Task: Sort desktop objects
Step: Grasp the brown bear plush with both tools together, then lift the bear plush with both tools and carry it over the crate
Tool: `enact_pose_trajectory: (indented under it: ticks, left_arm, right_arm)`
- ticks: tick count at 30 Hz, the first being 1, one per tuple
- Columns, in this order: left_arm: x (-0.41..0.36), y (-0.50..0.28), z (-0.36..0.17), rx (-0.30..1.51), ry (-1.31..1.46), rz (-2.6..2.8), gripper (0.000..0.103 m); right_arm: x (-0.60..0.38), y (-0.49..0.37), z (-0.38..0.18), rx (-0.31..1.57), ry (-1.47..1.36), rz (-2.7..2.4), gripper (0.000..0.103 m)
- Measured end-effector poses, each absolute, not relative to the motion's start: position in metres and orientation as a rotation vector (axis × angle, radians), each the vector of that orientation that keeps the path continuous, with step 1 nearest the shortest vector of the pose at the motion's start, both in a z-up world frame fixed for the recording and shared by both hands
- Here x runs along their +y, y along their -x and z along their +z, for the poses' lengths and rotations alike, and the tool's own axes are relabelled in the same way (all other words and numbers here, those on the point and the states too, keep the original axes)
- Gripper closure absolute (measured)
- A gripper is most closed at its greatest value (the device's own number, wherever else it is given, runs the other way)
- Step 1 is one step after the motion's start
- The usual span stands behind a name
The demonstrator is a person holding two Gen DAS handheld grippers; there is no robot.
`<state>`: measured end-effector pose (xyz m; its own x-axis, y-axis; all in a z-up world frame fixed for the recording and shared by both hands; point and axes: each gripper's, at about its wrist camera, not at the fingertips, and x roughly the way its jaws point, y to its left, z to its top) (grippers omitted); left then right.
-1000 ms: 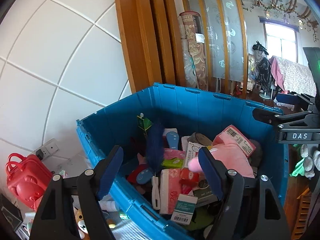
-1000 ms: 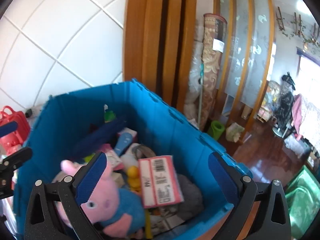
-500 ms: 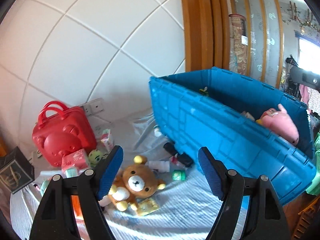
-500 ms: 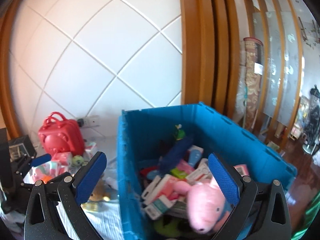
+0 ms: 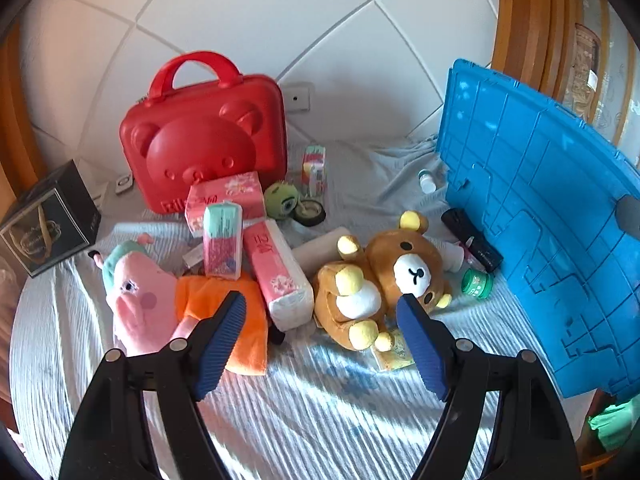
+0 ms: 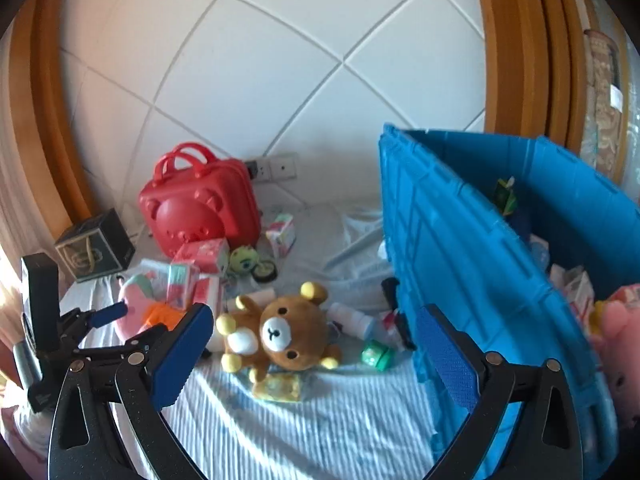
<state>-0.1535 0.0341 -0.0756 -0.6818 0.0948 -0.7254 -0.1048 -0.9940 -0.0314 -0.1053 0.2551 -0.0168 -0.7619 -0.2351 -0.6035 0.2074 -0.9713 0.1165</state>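
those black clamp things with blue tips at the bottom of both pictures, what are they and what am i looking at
They are hand-held grippers, one per hand, each carrying a wide-angle camera looking along its two fingers. One picture is from the left gripper, the other from the right gripper. Both are open and hold nothing. On the pale cloth lie a brown teddy bear, a pink pig plush, tissue packs and a red bear-face case. The blue crate beside them holds more toys.

Home living room, tiled wall (image 6: pixel 280 60), wooden door frame (image 6: pixel 520 40), toy-strewn cloth-covered table (image 5: pixel 320 400)
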Motion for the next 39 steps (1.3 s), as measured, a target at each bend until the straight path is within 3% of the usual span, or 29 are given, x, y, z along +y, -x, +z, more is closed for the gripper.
enact_pose_trajectory:
  ticks: [16,39]
  left_arm:
    - [0.062,0.211,-0.162,0.028,1.482,2.605,0.026]
    - [0.070,0.259,-0.219,0.060,1.617,2.467,0.023]
  right_arm:
    - [0.230,0.189,-0.143,-0.038,-1.394,-2.514,0.000]
    - [0.189,0.272,-0.225,-0.089,-1.610,-2.321,0.000]
